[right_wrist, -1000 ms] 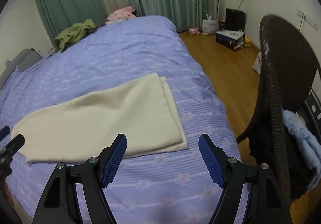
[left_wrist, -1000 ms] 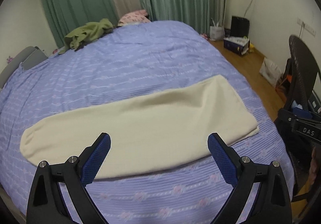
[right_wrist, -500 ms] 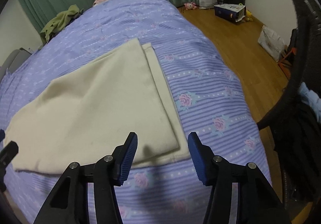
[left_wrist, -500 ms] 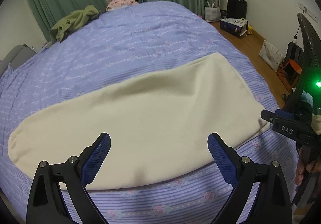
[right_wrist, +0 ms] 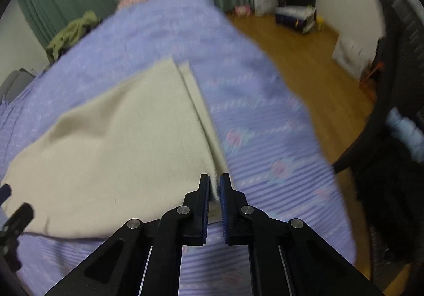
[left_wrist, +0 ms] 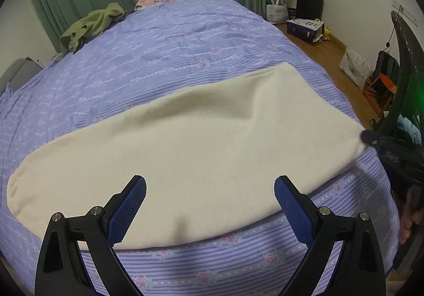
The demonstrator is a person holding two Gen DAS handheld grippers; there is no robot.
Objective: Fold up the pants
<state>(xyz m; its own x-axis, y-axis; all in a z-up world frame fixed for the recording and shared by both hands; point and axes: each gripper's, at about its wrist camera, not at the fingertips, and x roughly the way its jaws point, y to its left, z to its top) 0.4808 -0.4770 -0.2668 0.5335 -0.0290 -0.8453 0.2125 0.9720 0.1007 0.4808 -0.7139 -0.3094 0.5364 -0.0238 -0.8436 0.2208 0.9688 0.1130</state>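
No text, label, brand or number can be read in either view. The dark blue cardboard box (left_wrist: 304, 28) on the wooden floor by the far wall carries print, but it is too small to make out, and the right wrist view is blurred throughout.

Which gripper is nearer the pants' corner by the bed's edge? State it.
Right. The right gripper is shut on that corner of the cream pants; the left gripper hangs open over their near edge, farther along.

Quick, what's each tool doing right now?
Left tool: open, holding nothing, over the cream pants.
Right tool: just closed, pinching the pants' near corner.
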